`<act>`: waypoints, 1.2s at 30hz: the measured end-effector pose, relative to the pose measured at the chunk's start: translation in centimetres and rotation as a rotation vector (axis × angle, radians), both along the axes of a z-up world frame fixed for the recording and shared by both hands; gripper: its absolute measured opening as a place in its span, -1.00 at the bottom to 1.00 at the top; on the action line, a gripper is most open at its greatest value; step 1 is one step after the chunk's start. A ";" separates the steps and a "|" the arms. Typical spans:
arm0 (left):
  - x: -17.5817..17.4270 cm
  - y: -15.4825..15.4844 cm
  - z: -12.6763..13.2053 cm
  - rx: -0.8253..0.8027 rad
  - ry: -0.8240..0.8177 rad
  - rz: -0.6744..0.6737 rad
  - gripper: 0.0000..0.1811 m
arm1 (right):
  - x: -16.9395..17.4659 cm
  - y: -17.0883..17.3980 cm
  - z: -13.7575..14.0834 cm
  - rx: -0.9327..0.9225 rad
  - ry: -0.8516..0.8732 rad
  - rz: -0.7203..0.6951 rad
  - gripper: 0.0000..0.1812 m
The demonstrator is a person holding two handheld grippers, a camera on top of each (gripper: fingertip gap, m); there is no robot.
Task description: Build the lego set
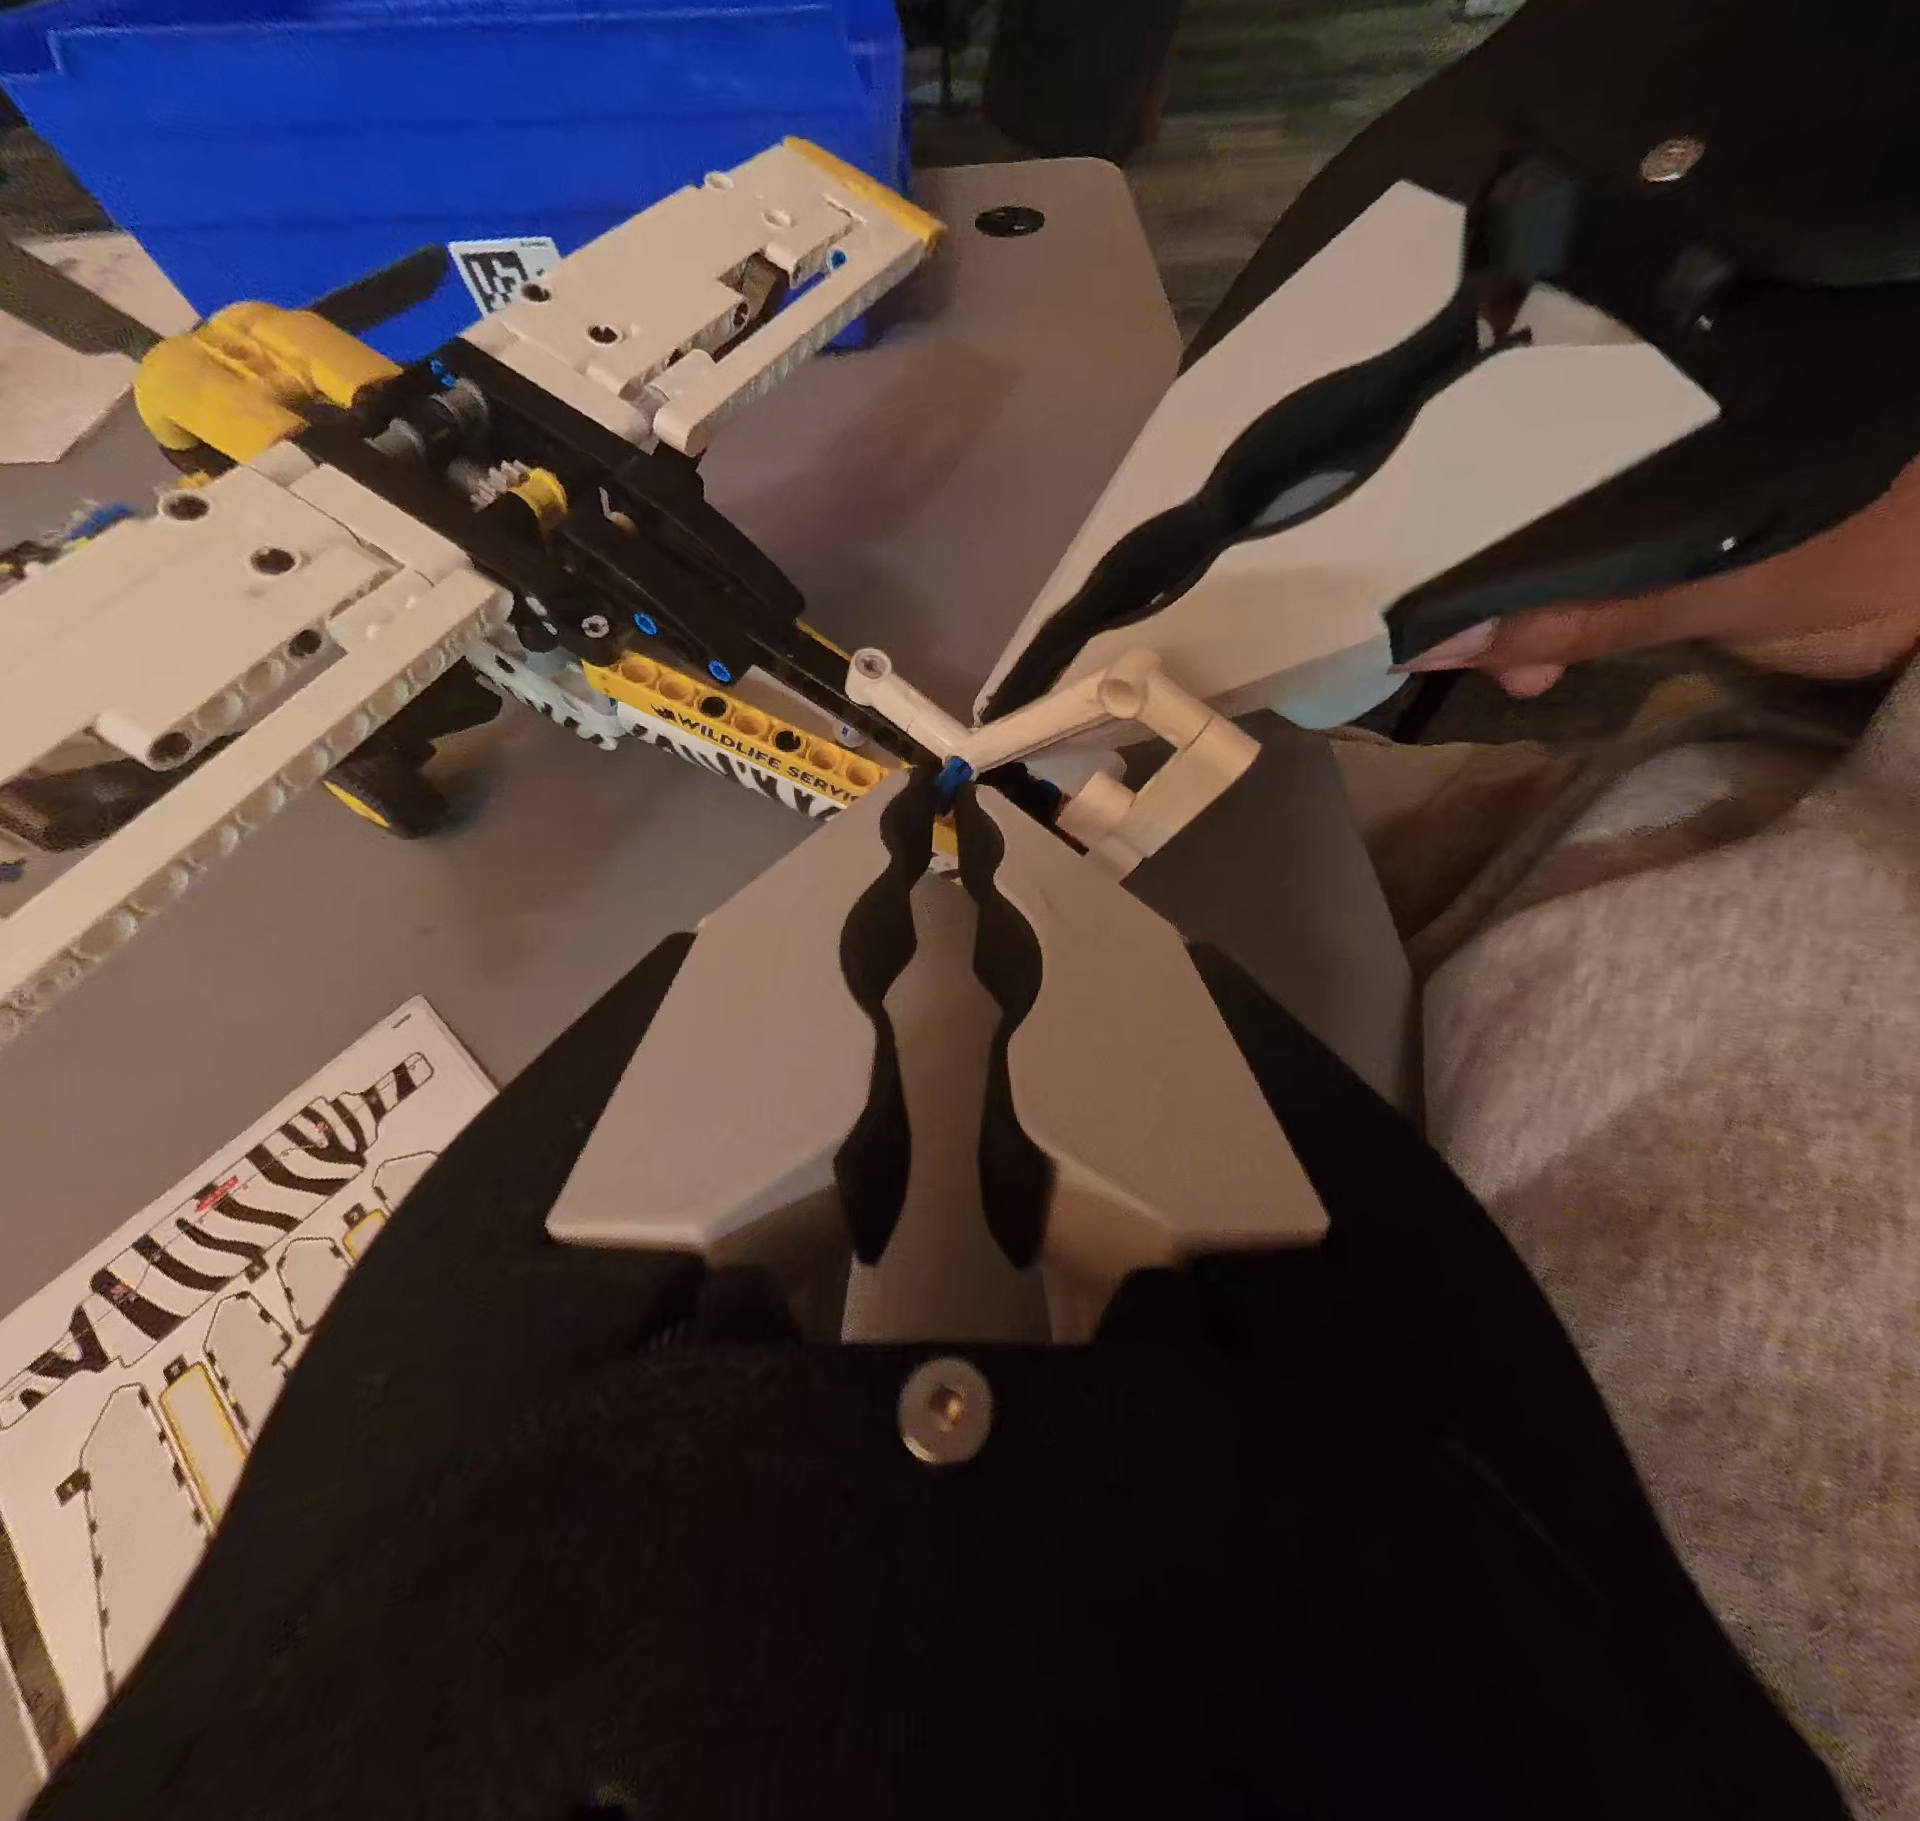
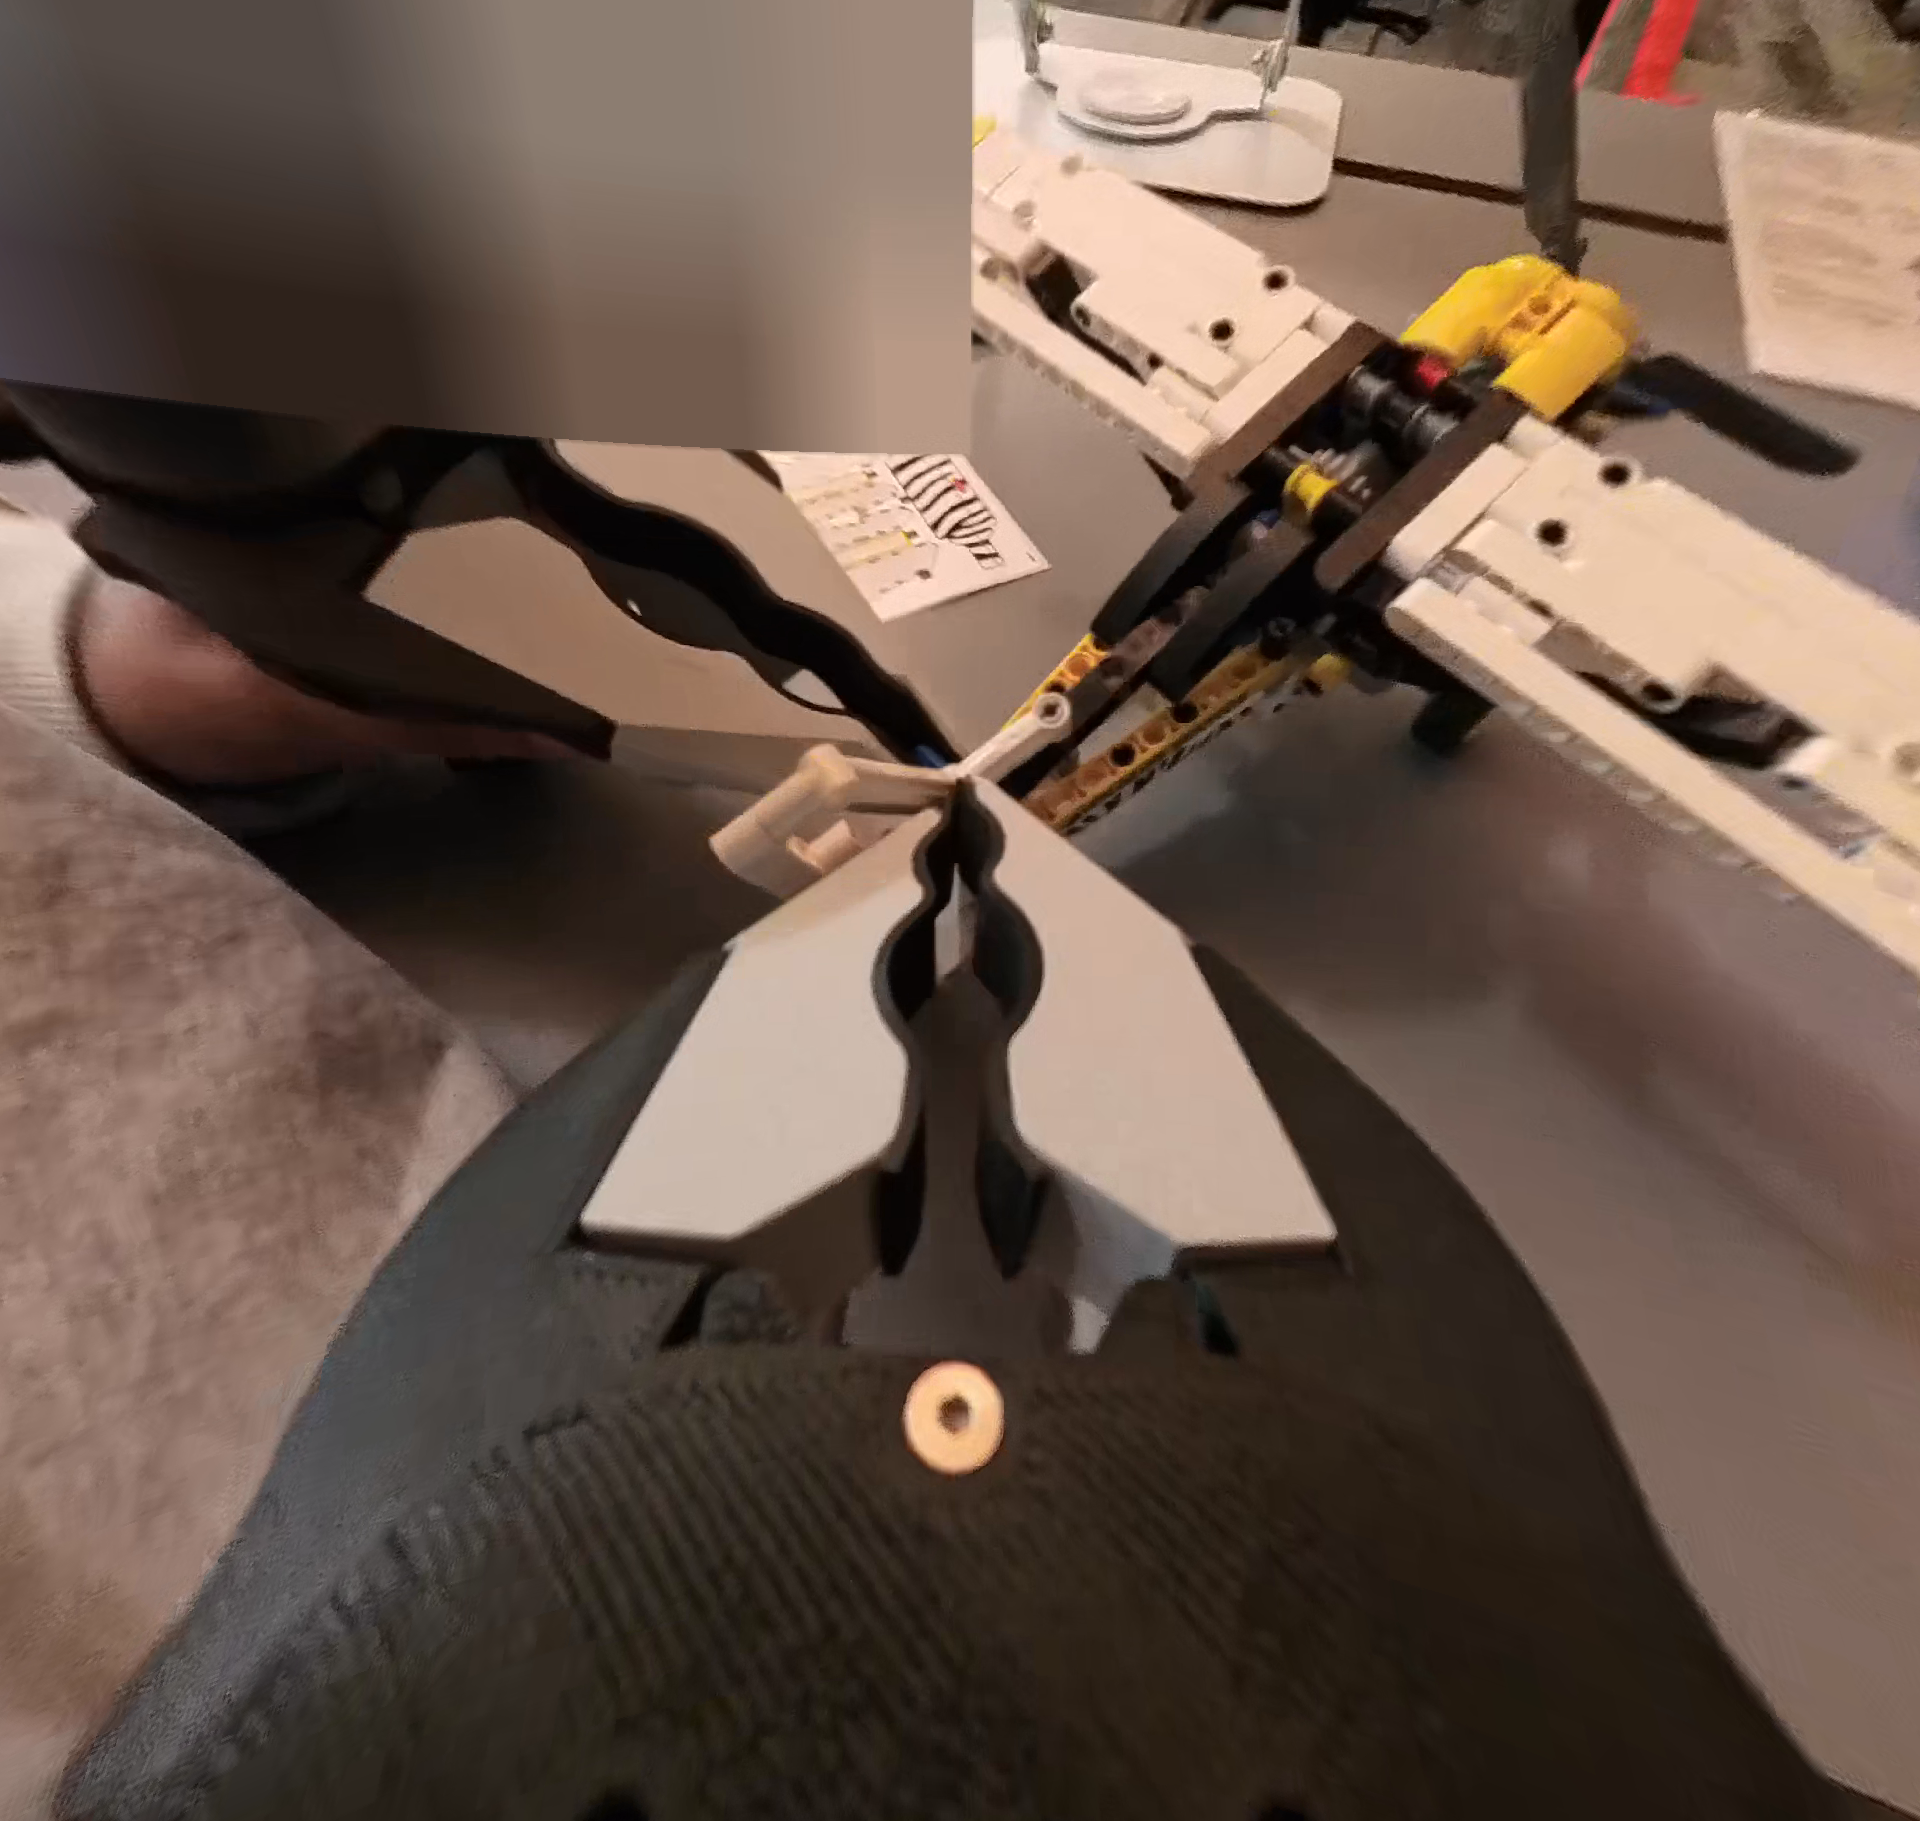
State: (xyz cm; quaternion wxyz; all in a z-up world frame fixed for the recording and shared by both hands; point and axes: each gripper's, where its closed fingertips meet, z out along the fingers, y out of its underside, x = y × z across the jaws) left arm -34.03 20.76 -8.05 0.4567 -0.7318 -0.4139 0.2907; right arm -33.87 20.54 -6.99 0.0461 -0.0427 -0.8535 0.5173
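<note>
the lego plane (image 1: 436,483) stands on the grey tabletop (image 1: 644,940), white wings spread to either side of a black and yellow body, with a yellow nose block and dark propeller blades at its far end. its tail end points toward both grippers.

the left gripper (image 1: 948,782) has its jaws drawn narrow, pinched on a small blue pin (image 1: 951,772) right at the plane's tail. the right gripper (image 2: 961,797) comes in beside it, tips nearly touching the left gripper's, and its jaws are closed on a white angled connector piece (image 2: 821,805) that sits against the tail; a thin white arm of that piece (image 1: 904,696) reaches up along the plane's black spine. in the right wrist view the blue pin (image 2: 928,755) shows just at the left gripper's tips, touching the white piece.

behind the plane's far wing is a blue plastic bin (image 1: 447,88). on the near side of the plane, a sticker sheet (image 1: 208,1252) with zebra stripes lies flat on the tabletop. beyond the plane's nose in the right wrist view stands a white lamp base (image 2: 1184,119), and a paper sheet (image 2: 1829,254) lies beside the nose. a hand (image 1: 1683,628) grips the right gripper's handle.
</note>
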 end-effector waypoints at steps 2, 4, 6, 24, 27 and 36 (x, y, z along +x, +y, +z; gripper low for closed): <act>-0.1 -0.1 0.3 0.032 0.003 0.004 -0.97 | -0.2 -0.1 0.1 0.036 0.097 -0.004 -1.00; -0.1 -0.1 0.2 0.048 -0.007 -0.005 -0.97 | -0.1 0.0 0.3 0.019 0.079 0.016 -1.00; -0.2 0.0 0.2 0.045 -0.009 -0.009 -0.97 | -0.4 0.5 0.4 -0.022 -0.030 0.007 -0.78; -0.5 0.5 -0.1 0.020 -0.013 0.009 -0.97 | -0.7 1.2 -0.6 -0.022 -0.148 0.004 -0.87; -0.6 0.5 -0.1 0.019 -0.014 0.013 -0.98 | -0.9 1.2 -0.6 -0.034 -0.178 -0.013 -0.89; -0.7 0.6 -0.1 0.053 -0.031 0.016 -0.98 | -1.1 1.0 -0.6 -0.025 -0.197 -0.035 -0.92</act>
